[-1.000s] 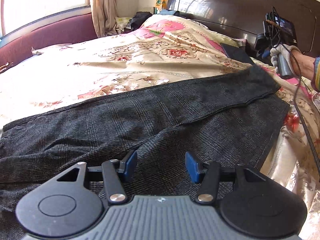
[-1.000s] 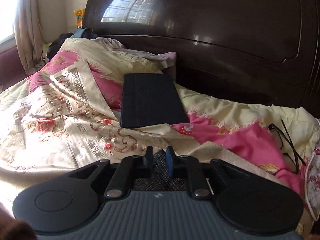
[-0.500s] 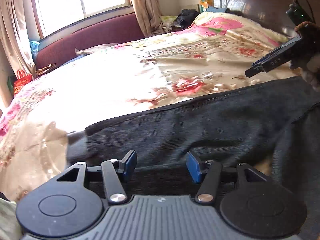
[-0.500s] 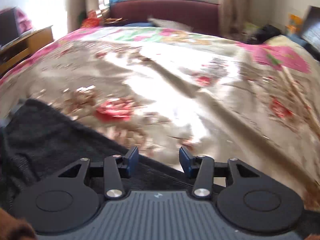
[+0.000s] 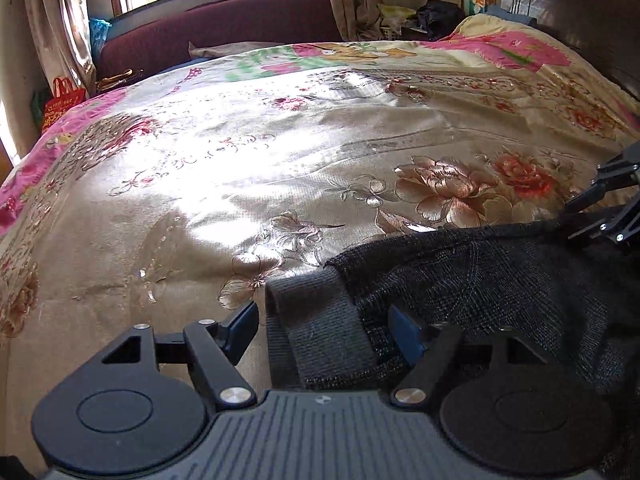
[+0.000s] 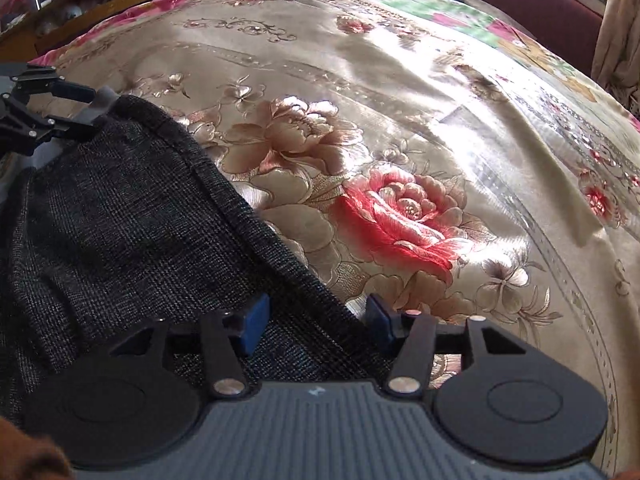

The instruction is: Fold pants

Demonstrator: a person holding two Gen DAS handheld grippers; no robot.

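dark pants (image 5: 500, 280) lie on the floral bedspread (image 5: 240, 168), no containers visible.

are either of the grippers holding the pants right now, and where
Neither holds. The left gripper and right gripper, jaws just opening, straddle the folded end of the pants, pads clear.

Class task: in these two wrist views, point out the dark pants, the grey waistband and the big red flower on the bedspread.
dark pants (image 6: 120, 216), right wrist view, on the middle of the checked cloth.
grey waistband (image 5: 316, 320), left wrist view, on the ribbed band between the fingers.
big red flower (image 6: 400, 216), right wrist view, on its petals.
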